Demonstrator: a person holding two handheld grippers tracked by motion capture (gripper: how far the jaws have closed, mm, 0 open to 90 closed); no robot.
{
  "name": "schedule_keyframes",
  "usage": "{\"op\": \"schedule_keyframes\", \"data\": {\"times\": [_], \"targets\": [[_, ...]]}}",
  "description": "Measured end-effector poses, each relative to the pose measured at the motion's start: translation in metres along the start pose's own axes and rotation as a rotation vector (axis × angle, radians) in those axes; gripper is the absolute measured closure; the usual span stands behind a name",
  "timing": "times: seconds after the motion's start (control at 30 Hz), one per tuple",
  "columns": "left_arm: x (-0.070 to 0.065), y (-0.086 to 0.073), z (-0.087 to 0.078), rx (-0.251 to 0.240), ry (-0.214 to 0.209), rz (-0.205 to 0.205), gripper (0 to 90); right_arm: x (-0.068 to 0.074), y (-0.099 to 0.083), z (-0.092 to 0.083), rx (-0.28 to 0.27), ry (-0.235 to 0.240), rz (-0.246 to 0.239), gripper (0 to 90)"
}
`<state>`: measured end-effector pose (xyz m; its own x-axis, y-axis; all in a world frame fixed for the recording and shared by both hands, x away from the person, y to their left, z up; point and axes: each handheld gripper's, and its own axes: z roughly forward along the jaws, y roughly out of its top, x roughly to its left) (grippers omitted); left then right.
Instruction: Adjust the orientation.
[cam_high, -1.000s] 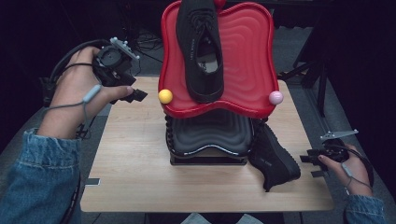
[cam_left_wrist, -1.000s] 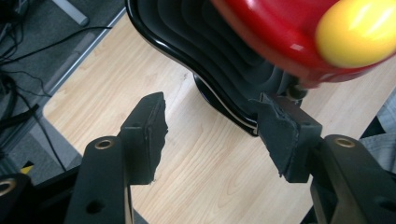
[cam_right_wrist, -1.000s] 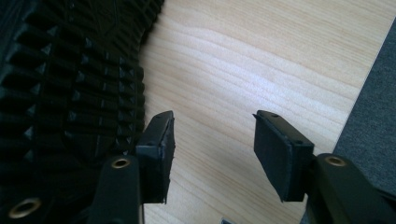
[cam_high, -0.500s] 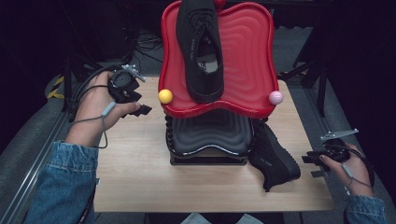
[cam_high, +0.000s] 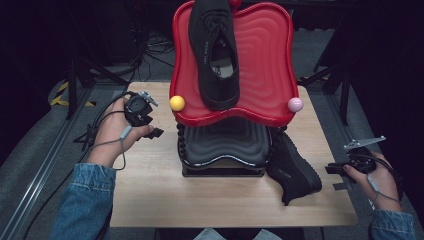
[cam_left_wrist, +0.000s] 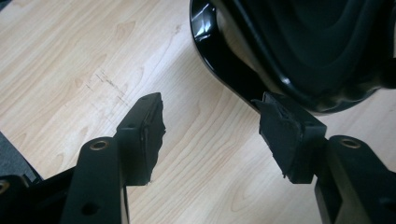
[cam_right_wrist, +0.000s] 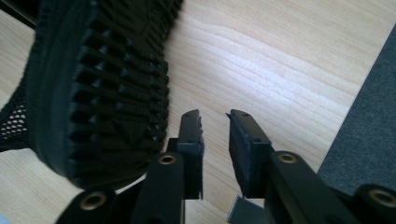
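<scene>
Shoe (cam_high: 291, 167) number two leaned on the black stand (cam_high: 222, 150), right of centre; its mate (cam_high: 214, 50) lay on the red tray (cam_high: 270, 75). Right gripper (cam_right_wrist: 214, 116), jaws just narrowed on nothing, probably needed reopening to grasp it. Left gripper (cam_left_wrist: 210, 105) gaped wide, empty.

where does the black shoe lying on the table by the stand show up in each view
High view: the black shoe lies on its side at lower right of centre, against the right foot of the black stand.
Left gripper view: not in it; the stand's glossy rim sits at upper right.
Right gripper view: its treaded sole covers the upper left, just left of the tool's jaws.
Shared landmark: the light wooden table.
</scene>
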<state>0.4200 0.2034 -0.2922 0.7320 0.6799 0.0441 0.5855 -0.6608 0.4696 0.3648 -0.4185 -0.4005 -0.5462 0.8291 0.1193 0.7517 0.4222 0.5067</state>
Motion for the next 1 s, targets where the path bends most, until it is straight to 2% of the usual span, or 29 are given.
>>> {"op": "schedule_keyframes", "data": {"times": [0.17,0.27,0.37,0.5,0.63,0.73,0.8,0.9,1.0], "targets": [[-0.001,-0.009,0.012,-0.011,-0.004,-0.006,40.2,0.006,0.004,-0.008,-0.021,-0.003,-0.017,83.1],[-0.004,-0.017,0.020,-0.041,-0.004,-0.015,40.0,0.013,0.009,-0.013,-0.048,0.022,-0.026,86.4],[-0.006,-0.027,0.030,-0.034,-0.014,-0.025,39.6,0.023,0.014,-0.019,-0.054,0.030,-0.062,89.8],[-0.009,-0.036,0.040,-0.021,0.012,-0.031,39.2,0.034,0.020,-0.023,-0.073,0.038,-0.092,90.0],[-0.012,-0.042,0.045,-0.058,0.007,-0.031,39.0,0.046,0.026,-0.020,-0.063,0.037,-0.125,90.0],[-0.016,-0.046,0.049,-0.065,-0.035,-0.032,38.7,0.052,0.031,-0.016,-0.057,0.040,-0.138,90.0],[-0.017,-0.049,0.049,-0.076,-0.022,-0.028,38.5,0.055,0.033,-0.013,-0.046,0.039,-0.147,90.0],[-0.018,-0.052,0.051,-0.103,-0.038,-0.045,37.5,0.060,0.035,-0.010,-0.050,0.043,-0.148,89.5],[-0.018,-0.051,0.053,-0.098,-0.036,-0.038,37.5,0.066,0.037,-0.010,-0.052,0.050,-0.159,89.6]]}}
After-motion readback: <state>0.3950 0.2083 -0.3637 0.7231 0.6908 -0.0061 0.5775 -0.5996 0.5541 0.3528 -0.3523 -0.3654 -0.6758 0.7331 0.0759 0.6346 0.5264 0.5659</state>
